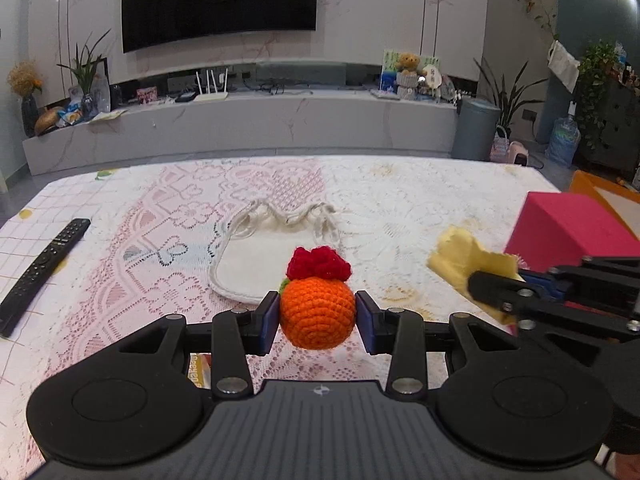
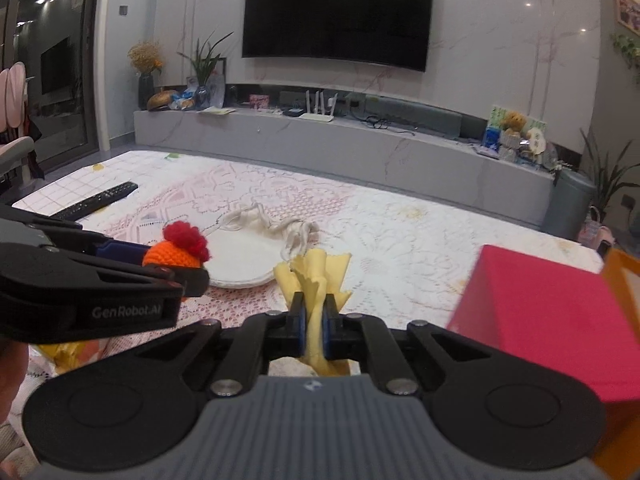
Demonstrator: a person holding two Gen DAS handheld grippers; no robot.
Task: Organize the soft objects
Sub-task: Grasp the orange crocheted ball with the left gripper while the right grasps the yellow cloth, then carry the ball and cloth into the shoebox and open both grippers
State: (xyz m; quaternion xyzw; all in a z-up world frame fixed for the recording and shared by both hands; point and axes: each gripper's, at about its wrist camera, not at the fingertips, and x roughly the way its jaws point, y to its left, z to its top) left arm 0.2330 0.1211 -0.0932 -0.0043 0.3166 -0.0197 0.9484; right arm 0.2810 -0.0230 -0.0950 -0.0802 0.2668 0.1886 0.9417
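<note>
My left gripper [image 1: 317, 312] is shut on an orange crocheted ball [image 1: 318, 314] with a red tuft and a bit of green, held above the lace-covered table [image 1: 160, 248]. Seen from the right wrist, the same ball [image 2: 172, 256] sticks out past the left gripper's fingers [image 2: 120, 276]. My right gripper [image 2: 314, 320] is shut on a bunched yellow cloth [image 2: 316, 276], its frayed end fanning up past the pads. In the left wrist view that yellow cloth [image 1: 464, 256] shows at the right, pinched by the right gripper [image 1: 492, 292]. A white drawstring pouch [image 1: 272, 256] lies flat on the table ahead.
A pink box [image 2: 552, 320] stands at the right with an orange box [image 2: 624, 280] behind it. A black remote [image 1: 44, 268] lies at the left. A printed packet [image 1: 198, 372] lies under the left gripper. Beyond the table's far edge run a grey TV bench and a bin [image 1: 474, 128].
</note>
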